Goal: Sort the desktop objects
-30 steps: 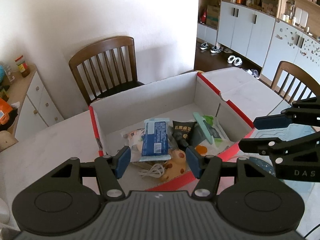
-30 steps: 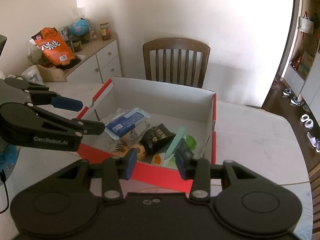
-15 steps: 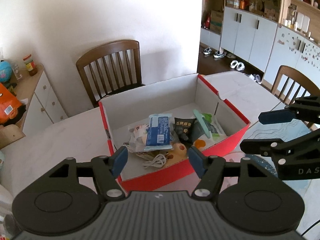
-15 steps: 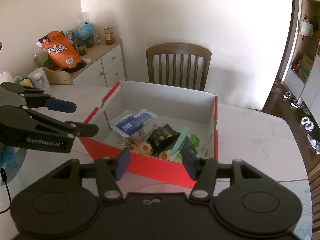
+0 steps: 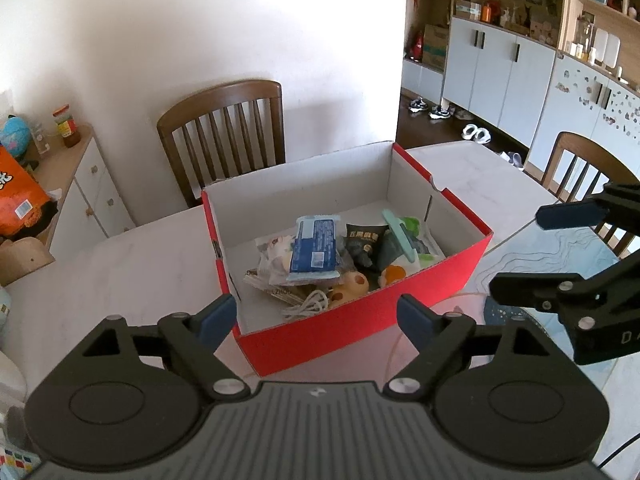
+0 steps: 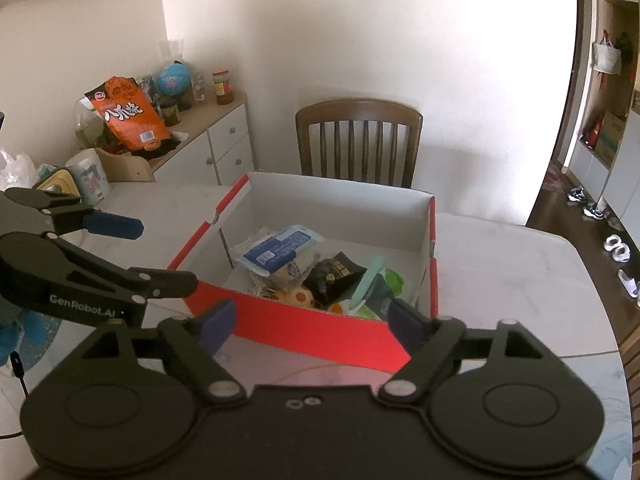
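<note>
Both grippers drawn back, red box [image 5: 360, 320] ahead

You see a box [image 5: 360, 328] that is red outside and plain white inside. In it lie a blue-and-white packet [image 5: 314, 250], a black pouch [image 5: 366, 242] with gold lettering, a mint-green strip [image 5: 400, 234] and a white cord [image 5: 308, 306]. Your grippers are black with dark blue fingertips [image 5: 218, 316]. The chair [image 5: 224, 132] is brown wood with vertical slats, and the orange bag [image 6: 128, 118] bears white characters.
</note>
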### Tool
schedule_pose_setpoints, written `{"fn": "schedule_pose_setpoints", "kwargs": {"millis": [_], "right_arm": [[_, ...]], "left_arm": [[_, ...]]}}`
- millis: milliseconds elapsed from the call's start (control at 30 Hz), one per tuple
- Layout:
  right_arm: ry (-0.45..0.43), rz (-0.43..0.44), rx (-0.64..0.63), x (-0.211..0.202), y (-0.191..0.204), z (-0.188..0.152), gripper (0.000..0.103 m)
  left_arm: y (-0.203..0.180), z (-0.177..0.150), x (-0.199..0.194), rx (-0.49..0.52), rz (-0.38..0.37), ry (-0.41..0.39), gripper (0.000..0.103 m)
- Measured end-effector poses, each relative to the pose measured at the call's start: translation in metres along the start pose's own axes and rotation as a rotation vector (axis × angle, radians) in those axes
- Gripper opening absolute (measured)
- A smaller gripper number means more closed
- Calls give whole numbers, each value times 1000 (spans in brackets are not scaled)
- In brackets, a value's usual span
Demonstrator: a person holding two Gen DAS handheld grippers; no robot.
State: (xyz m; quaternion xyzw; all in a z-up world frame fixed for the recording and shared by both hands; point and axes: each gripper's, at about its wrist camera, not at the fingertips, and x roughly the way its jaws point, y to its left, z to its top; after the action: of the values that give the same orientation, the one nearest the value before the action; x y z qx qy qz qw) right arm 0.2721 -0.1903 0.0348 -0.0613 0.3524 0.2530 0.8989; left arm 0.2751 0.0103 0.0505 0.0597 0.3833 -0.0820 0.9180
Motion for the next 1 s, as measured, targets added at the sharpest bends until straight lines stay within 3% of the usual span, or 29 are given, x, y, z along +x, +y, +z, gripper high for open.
{"fn": "schedule_pose_setpoints", "kwargs": {"millis": [300, 533, 1000], "right_arm": [[-33, -2, -6, -11, 1, -16, 100], [-36, 2, 1, -15, 6, -24, 101], [-37, -4, 12, -17, 0, -29, 101]], "left_arm": [[-9, -19, -12, 4, 25, -25, 87], [-13, -33, -14, -13, 12, 0, 87], [-14, -33, -20, -28, 22, -30, 87]]}}
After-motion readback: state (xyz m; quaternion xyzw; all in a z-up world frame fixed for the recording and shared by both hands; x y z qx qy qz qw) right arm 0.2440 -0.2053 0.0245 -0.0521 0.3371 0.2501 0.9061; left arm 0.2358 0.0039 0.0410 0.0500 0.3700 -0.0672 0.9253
